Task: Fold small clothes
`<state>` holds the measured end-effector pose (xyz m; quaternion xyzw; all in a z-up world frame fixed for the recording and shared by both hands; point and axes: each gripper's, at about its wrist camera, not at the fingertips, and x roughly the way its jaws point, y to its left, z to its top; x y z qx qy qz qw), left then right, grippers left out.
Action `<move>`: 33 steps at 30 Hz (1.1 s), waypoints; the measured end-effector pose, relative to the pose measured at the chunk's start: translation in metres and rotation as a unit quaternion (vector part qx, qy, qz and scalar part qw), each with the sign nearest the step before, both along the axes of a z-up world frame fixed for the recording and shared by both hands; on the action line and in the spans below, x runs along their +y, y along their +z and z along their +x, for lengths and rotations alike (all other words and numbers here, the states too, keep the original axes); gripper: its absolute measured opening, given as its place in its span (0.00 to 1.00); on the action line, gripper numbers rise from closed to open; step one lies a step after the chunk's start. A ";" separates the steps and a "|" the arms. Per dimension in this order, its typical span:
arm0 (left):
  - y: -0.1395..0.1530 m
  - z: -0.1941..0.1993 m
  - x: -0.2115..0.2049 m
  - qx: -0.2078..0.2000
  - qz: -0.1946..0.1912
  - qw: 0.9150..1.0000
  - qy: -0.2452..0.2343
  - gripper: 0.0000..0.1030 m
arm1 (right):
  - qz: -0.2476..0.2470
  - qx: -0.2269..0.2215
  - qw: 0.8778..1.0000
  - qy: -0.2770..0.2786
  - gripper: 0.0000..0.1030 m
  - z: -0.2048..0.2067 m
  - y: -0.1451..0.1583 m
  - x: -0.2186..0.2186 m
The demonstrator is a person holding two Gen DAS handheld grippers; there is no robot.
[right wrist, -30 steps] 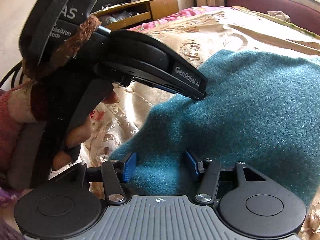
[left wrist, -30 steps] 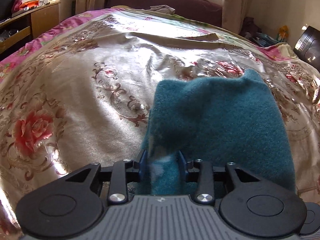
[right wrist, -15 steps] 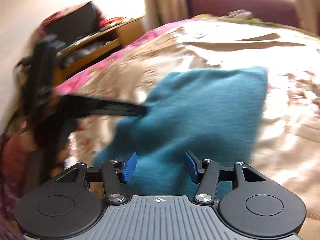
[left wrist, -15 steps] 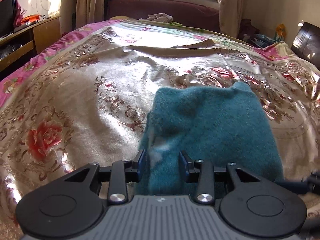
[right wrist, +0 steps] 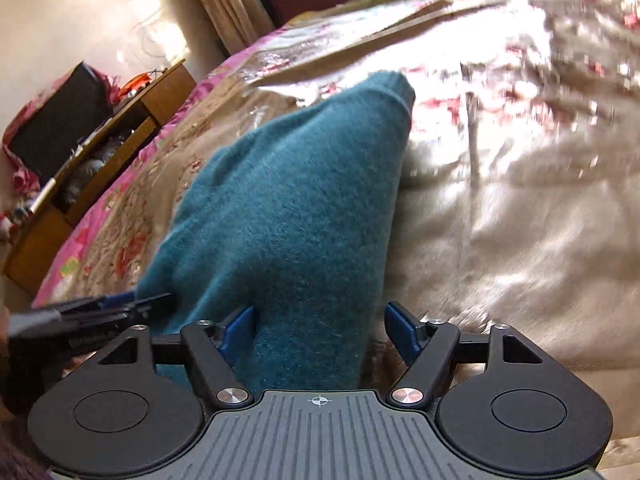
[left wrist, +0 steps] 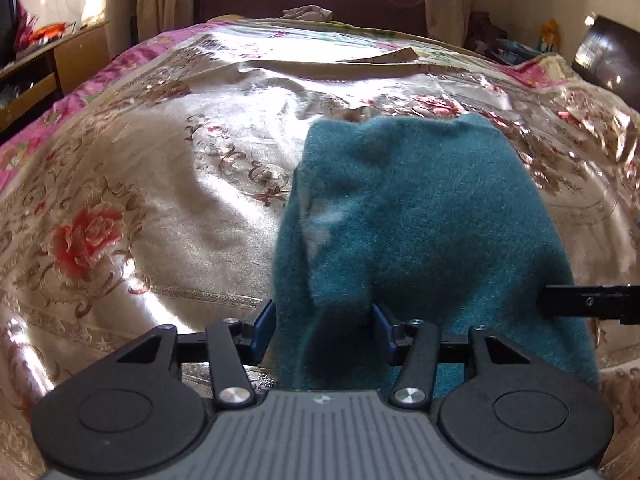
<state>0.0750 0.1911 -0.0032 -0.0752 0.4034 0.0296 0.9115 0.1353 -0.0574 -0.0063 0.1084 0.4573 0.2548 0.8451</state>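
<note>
The teal garment (left wrist: 420,216) lies on the floral satin bedspread (left wrist: 160,184), its near edge reaching toward both grippers and its far edge stretching toward twelve o'clock in the left wrist view. The left gripper (left wrist: 324,332) has its jaws opening, with a bunched near-left corner of the fabric between the blue pads (left wrist: 262,330); the pads look close to the cloth but no longer seem to squeeze it. The right gripper (right wrist: 318,332) is also opening, spread wider, with the near-right corner lying against the left pad and clear of the right one. In the left wrist view the other tool's finger enters at three o'clock, beside the garment's right edge. The step in hand appears to be letting go after laying the fabric down. To do it well, both sets of jaws should part fully before either tool draws back, so the fuzzy knit does not snag and drag the edge out of line. Pulling back low and straight toward six o'clock would likely keep the near edge flat on the slippery bedspread.
</note>
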 end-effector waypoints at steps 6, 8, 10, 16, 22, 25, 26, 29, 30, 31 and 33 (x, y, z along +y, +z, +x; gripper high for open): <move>0.003 -0.008 0.014 -0.008 -0.034 0.999 -0.008 0.55 | 0.043 0.011 0.999 0.003 0.72 0.007 -0.001 -0.009; 0.000 -0.003 0.016 -0.003 -0.046 0.999 -0.003 0.58 | 0.059 0.015 0.998 0.010 0.79 0.013 -0.004 -0.007; -0.008 0.004 0.017 0.003 -0.055 0.998 0.005 0.74 | 0.067 0.028 0.997 0.004 0.88 0.020 -0.010 -0.002; -0.013 0.001 0.028 0.004 -0.077 0.997 0.018 0.86 | 0.053 0.036 0.998 0.015 0.92 0.026 -0.019 0.008; -0.019 0.005 0.017 0.005 -0.093 0.996 -0.016 0.72 | 0.075 0.053 0.995 0.024 0.91 0.025 -0.027 0.003; -0.018 0.009 0.008 0.009 -0.090 0.996 -0.020 0.70 | 0.072 0.060 0.995 0.017 0.90 0.029 -0.031 0.013; -0.017 0.009 0.007 0.010 -0.096 0.995 -0.021 0.69 | 0.073 0.063 0.995 0.014 0.88 0.029 -0.030 0.012; -0.016 0.011 -0.001 0.013 -0.122 0.992 -0.029 0.67 | 0.087 0.075 0.993 0.010 0.71 0.027 -0.024 -0.001; -0.014 0.013 -0.008 0.014 -0.115 0.993 -0.035 0.67 | 0.092 0.076 0.993 0.009 0.68 0.026 -0.021 -0.006; -0.013 0.015 -0.018 0.014 -0.106 0.993 -0.045 0.67 | 0.093 0.074 0.993 0.006 0.67 0.024 -0.019 -0.012; -0.012 0.023 -0.034 0.010 -0.103 0.993 -0.063 0.67 | 0.082 0.066 0.994 -0.007 0.66 0.022 -0.014 -0.023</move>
